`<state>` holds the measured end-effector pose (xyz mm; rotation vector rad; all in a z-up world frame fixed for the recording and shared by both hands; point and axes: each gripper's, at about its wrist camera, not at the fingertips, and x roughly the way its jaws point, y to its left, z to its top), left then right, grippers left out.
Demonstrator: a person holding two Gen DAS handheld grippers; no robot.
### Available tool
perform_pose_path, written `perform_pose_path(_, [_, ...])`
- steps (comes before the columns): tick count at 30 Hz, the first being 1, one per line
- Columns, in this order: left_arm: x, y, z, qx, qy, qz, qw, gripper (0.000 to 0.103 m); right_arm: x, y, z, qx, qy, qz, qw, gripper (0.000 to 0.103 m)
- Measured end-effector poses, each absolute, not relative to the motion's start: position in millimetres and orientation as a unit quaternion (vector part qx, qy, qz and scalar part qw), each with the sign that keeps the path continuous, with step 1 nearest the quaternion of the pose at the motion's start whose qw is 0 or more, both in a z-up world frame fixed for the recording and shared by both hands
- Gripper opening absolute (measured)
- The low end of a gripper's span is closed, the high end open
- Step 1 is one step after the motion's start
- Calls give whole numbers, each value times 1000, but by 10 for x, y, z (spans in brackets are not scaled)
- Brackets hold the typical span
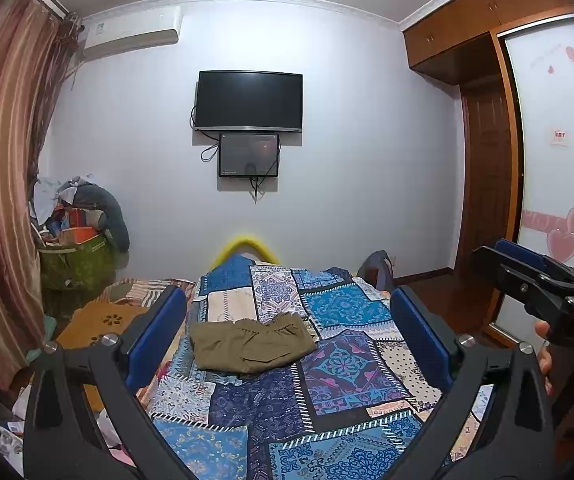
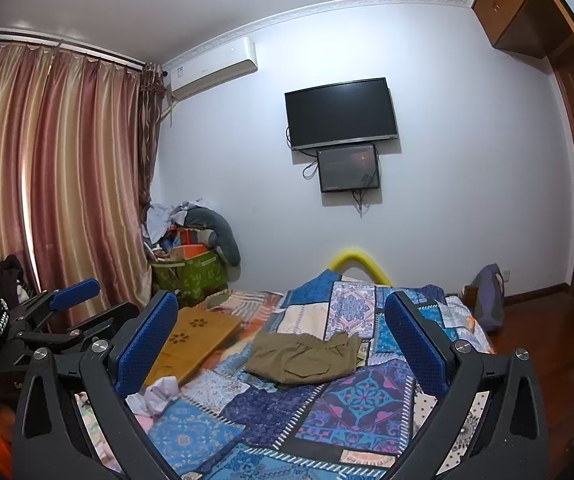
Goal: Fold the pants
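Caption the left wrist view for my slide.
Open left tool hovers above folded olive pants on the patchwork bedspread.

A patchwork quilt (image 1: 327, 364) covers the bed below a wall television (image 1: 248, 101).

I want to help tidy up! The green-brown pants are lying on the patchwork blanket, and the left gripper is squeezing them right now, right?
Not quite. The pants do lie on the patchwork blanket, but the left gripper is open and held back from them, not touching. The left wrist view shows its fingers spread wide with nothing between them.
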<state>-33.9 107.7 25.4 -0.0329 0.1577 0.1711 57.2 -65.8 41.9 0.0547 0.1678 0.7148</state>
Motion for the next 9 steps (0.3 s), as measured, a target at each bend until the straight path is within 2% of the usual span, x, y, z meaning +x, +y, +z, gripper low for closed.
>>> perform_pose_path(9, [-349, 1075, 264, -16, 79, 81, 993, 103, 578, -653, 397, 28, 86, 351, 932, 103])
